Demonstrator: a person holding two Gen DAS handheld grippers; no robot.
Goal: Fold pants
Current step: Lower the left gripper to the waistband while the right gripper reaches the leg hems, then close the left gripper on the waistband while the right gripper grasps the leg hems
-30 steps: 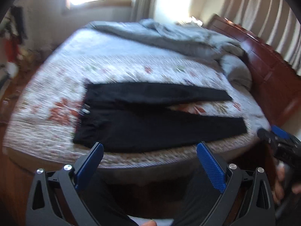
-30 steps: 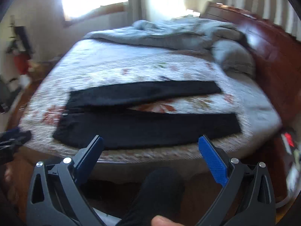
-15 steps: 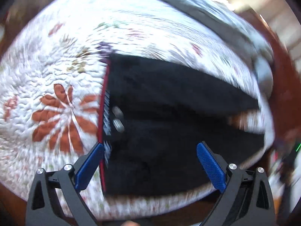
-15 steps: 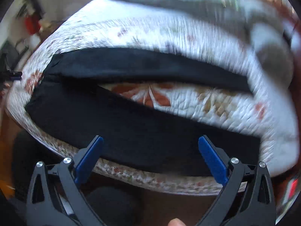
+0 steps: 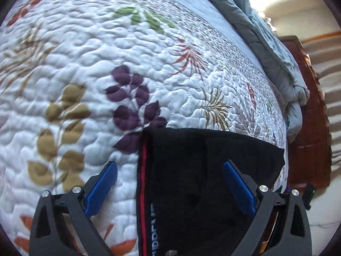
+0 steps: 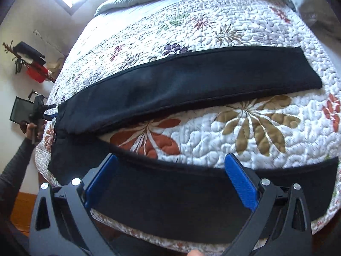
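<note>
Black pants lie flat on the floral quilt, legs spread apart and pointing right, waist at the left. My right gripper is open and empty, hovering over the near leg by the bed's front edge. My left gripper is open and empty, low over the far corner of the waistband, which has a red stripe; the corner lies between the blue pads. The left gripper also shows in the right wrist view, at the waist end.
A grey duvet is bunched along the far side of the bed. A dark wooden headboard stands at the right. A wall and red objects lie beyond the bed's left end.
Both grippers have moved forward and down toward the bed. The left one went from over the waist middle to its far corner; the right one closed in on the near leg.
</note>
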